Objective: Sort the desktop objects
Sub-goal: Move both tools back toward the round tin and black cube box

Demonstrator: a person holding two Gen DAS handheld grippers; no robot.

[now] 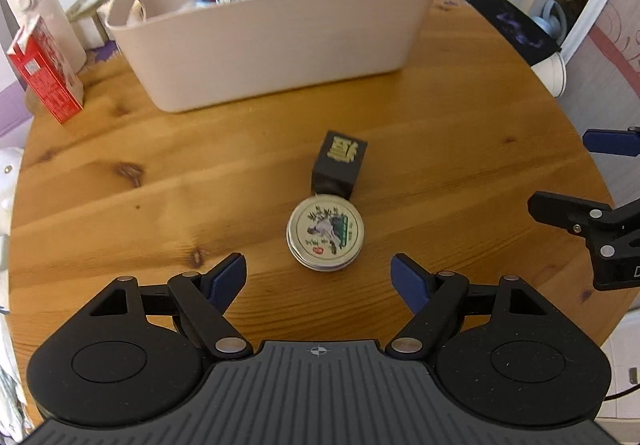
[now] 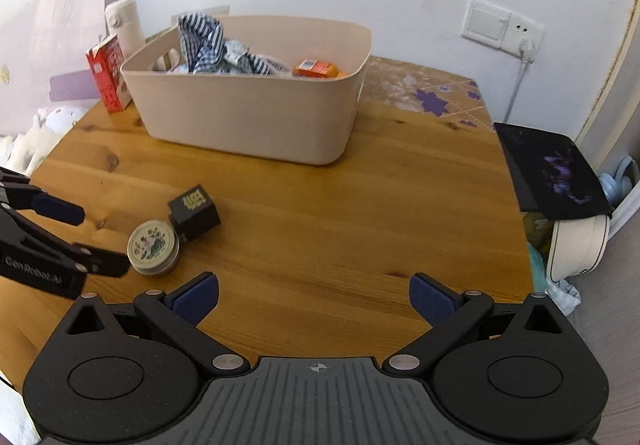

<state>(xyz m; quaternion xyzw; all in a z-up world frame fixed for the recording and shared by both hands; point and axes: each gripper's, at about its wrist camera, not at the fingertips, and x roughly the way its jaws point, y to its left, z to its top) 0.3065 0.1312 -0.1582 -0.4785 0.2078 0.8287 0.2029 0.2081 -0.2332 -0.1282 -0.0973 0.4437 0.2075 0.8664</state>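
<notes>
Beige bin (image 1: 256,45) stands far on the round wooden table (image 1: 460,133), already part-filled. Round printed tin (image 1: 325,236) lies mid-table, touching the black cube box (image 1: 339,164) beyond it. Left gripper (image 1: 319,277), spread and empty, faces the tin; right gripper (image 2: 314,295) spread, idle. Recommend straddling the tin's rim squarely, clear of the cube.

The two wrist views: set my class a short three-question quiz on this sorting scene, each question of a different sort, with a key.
1. True or false: the round tin already lies inside the beige bin.
2. Which thing touches the tin? A) the black cube box B) the red carton C) the white bottle
3. Fill in: the left gripper faces the tin with its jaws ____.

Key: 1 false, it sits on the wooden table; 2 A; 3 open. The right gripper is open too, over bare wood.
</notes>
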